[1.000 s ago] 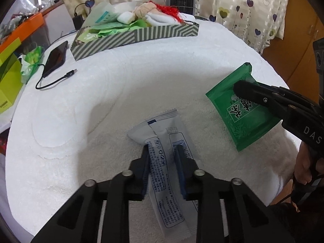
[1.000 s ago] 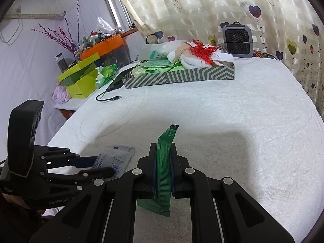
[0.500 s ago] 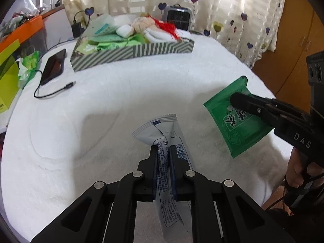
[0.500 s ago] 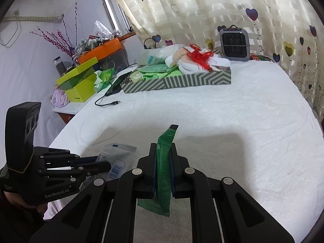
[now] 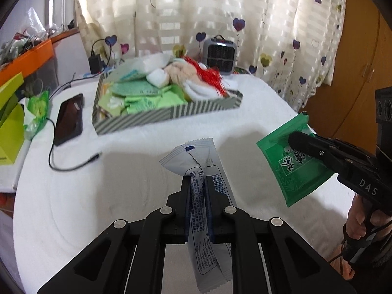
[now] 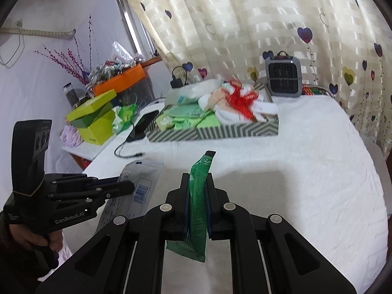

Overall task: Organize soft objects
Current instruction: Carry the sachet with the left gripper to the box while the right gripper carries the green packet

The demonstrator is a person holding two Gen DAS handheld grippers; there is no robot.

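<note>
The white sachet [image 5: 196, 171] hangs pinched between the pads of the left claw [image 5: 197, 191], clear of the white towel-covered surface [image 5: 73, 208]; its top fans out above the fingers and its tail droops below them. The jaws have just been closing, and the packet sits gripped between them. To its right the green packet [image 5: 294, 171] is clamped edge-on in the right claw [image 6: 198, 193], jaws narrow and tight on it, and it too is lifted off the cover.

Farther back sits the striped tray [image 5: 171, 116], already holding a heap of pale green packets [image 5: 144, 98] and a soft doll with red hair [image 5: 193, 73]. A phone [image 5: 69, 118] with its cable lies just beside the tray's left end, a small grey heater [image 5: 221, 55] stands behind it, and yellow-green boxes [image 6: 95, 120] crowd the side ledge.

As I judge it, most of the sorting is done: the tray is well filled and no other loose packet shows on the cover. What is left is carrying these two across to the tray and releasing them there, both still well apart from it
</note>
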